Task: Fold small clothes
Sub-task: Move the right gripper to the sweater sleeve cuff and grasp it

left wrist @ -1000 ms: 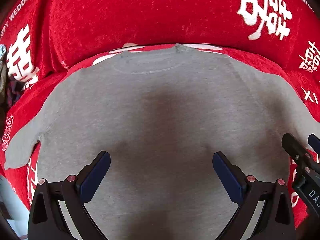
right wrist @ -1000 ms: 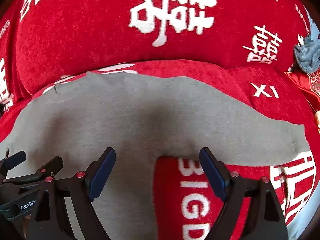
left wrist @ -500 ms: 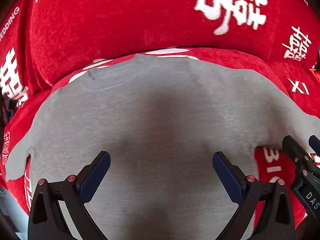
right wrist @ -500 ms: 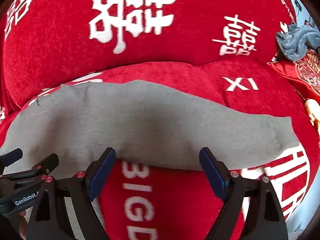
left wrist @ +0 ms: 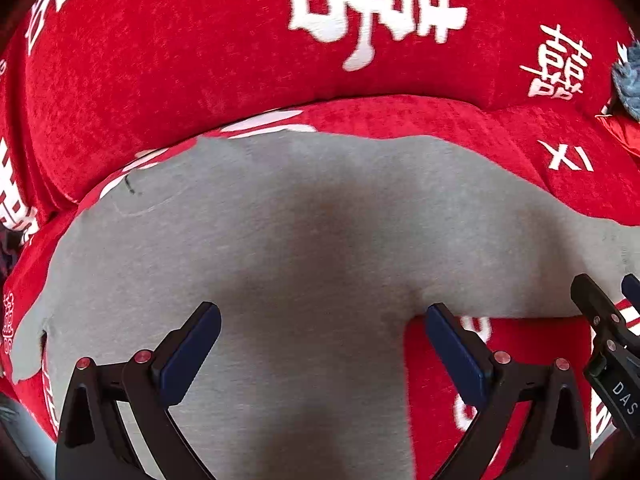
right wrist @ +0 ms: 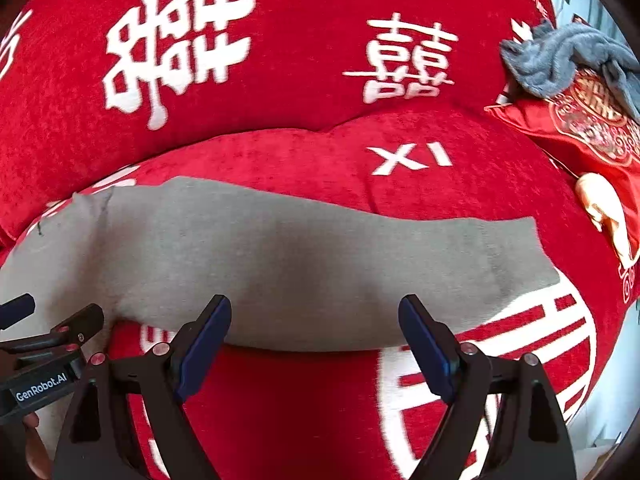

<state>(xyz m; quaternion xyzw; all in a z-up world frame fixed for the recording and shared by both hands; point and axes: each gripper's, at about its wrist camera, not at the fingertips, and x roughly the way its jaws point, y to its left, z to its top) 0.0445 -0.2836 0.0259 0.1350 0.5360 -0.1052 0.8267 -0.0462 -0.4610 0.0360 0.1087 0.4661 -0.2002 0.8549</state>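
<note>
Left tongs [left wrist: 322, 344] spread wide, gripping nothing, hovering over the body of the grey top [left wrist: 304, 248] close to the armpit where the right sleeve branches off. Right tongs [right wrist: 314, 340] equally wide and empty, poised above the lower edge of that sleeve [right wrist: 320, 276], one blue pad [right wrist: 204, 344] over the edge and the other over the red cloth. Neither pair visibly pressing on fabric.

Grey top lying flat, collar away from the cameras, on a red sofa cover [right wrist: 288, 416] printed with white characters — sleeves stretched out to both sides, not yet folded. Further out, a red backrest cushion [right wrist: 280, 48] behind the collar, a bluish-grey fluffy cloth [right wrist: 560, 60] bunched at the far right, an embroidered red cushion [right wrist: 592, 128] beneath it.

Likely risks from here:
- Pinching the sofa cover together with the sleeve edge — the right tongs straddle the boundary, so a low closure would probably catch both.
- Grabbing one layer only of the sleeve, leaving the underside behind and the fold crooked.
- Dragging the whole top across the plush cover while swinging the sleeve in, since nothing pins the body; a skewed collar would follow.

No containers in view, hence nothing held in any.
</note>
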